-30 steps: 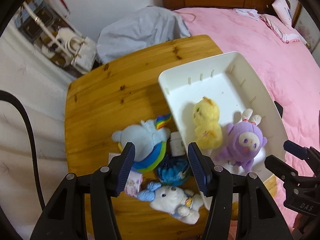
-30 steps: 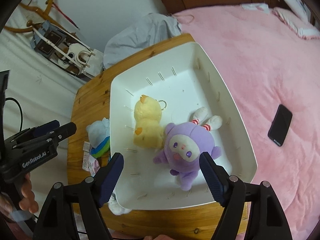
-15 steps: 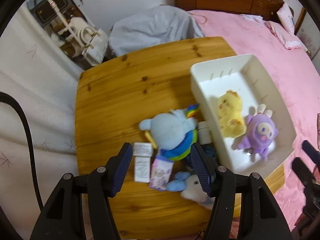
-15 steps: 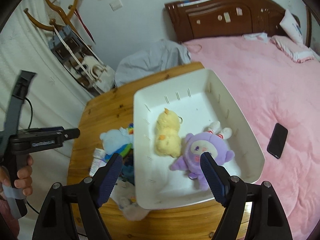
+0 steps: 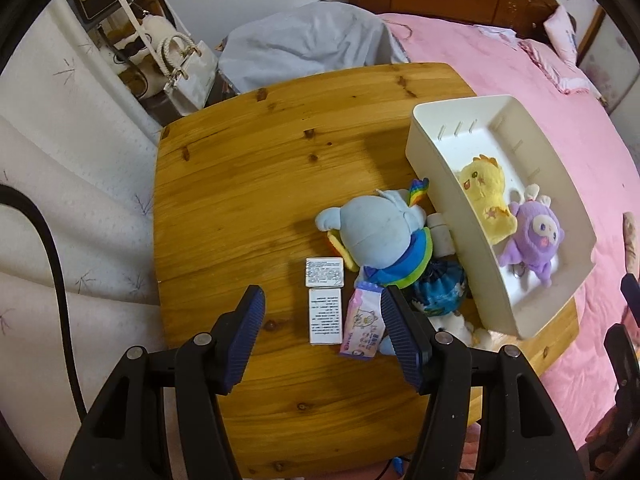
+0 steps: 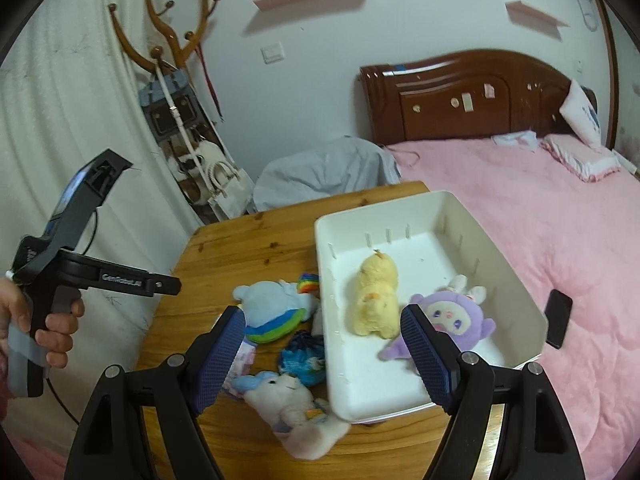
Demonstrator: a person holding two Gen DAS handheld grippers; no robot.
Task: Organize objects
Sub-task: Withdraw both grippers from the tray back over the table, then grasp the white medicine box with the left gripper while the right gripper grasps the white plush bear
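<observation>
The fingers of the left gripper [image 5: 322,338] stand spread and empty, hanging over the two small white boxes [image 5: 325,304] and the pink packet [image 5: 362,330] on the wooden counter [image 5: 248,184]. The fingers of the right gripper [image 6: 324,354] are spread wide too, with nothing between them, raised above the near edge of the white bin [image 6: 520,280].

The bin sits at the counter's right side, next to the pink bed [image 6: 560,208], and already holds the yellow chick plush [image 5: 486,196] and the purple plush [image 5: 534,240], lying side by side and touching. Outside it, against its left wall, are the light-blue plush with the rainbow scarf [image 5: 380,236], the white bunny plush [image 6: 286,398] at the counter's near edge, and the blue patterned pouch [image 6: 302,360] between them.

The sorting looks partway done: two toys are in and the loose cluster is left. This reads as a reach between placements, the left hand lining up on the next item. The next move calls for lowering the fingers around one thing only, since boxes, packet and plush lie close together, then carrying it over the bin's wall.
</observation>
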